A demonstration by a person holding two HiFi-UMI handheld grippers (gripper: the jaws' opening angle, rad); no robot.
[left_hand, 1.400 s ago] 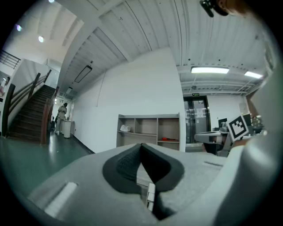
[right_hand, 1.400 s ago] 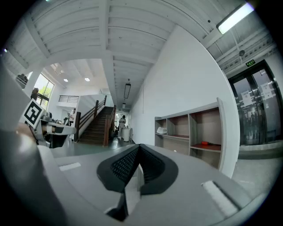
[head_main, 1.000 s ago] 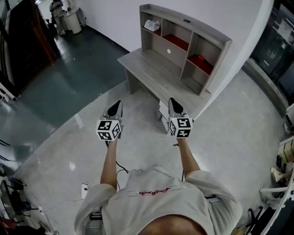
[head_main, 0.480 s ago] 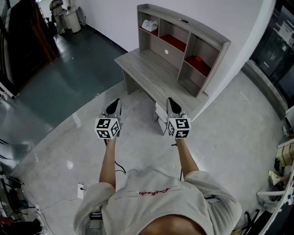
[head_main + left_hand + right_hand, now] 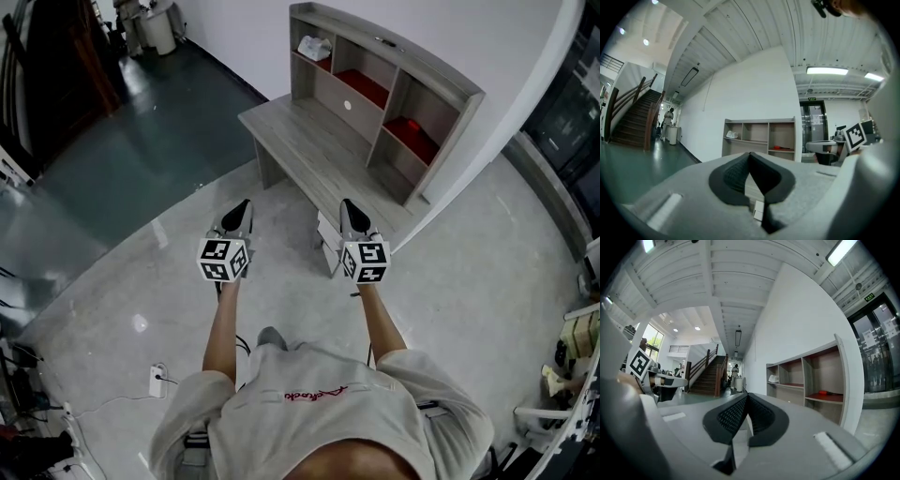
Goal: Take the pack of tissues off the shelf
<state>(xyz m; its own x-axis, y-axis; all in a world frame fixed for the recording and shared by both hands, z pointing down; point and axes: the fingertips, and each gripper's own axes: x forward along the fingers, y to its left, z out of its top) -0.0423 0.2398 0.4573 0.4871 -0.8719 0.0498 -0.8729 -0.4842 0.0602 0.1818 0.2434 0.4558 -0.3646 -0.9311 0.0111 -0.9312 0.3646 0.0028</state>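
Observation:
The pack of tissues (image 5: 314, 47) is a white bundle lying in the top left compartment of the grey wooden shelf unit (image 5: 441, 80). It also shows small and far off as the tissue pack (image 5: 732, 135) in the left gripper view and the tissue pack (image 5: 774, 378) in the right gripper view. My left gripper (image 5: 240, 207) and right gripper (image 5: 348, 208) are held side by side over the floor, well short of the desk, both pointing level at the shelf. Both are shut with nothing between the jaws, as the left gripper (image 5: 750, 155) and right gripper (image 5: 747, 396) show.
The shelf stands on a low grey desk (image 5: 300, 136), with a white box (image 5: 327, 231) on the floor under its near edge. Red items lie in two compartments (image 5: 362, 87). A power strip (image 5: 157, 380) and cable lie on the floor at left. A staircase (image 5: 633, 124) is far left.
Both grippers have moved a little closer to the desk together with the person, whose foot now shows on the floor below them. The jaws stay shut.

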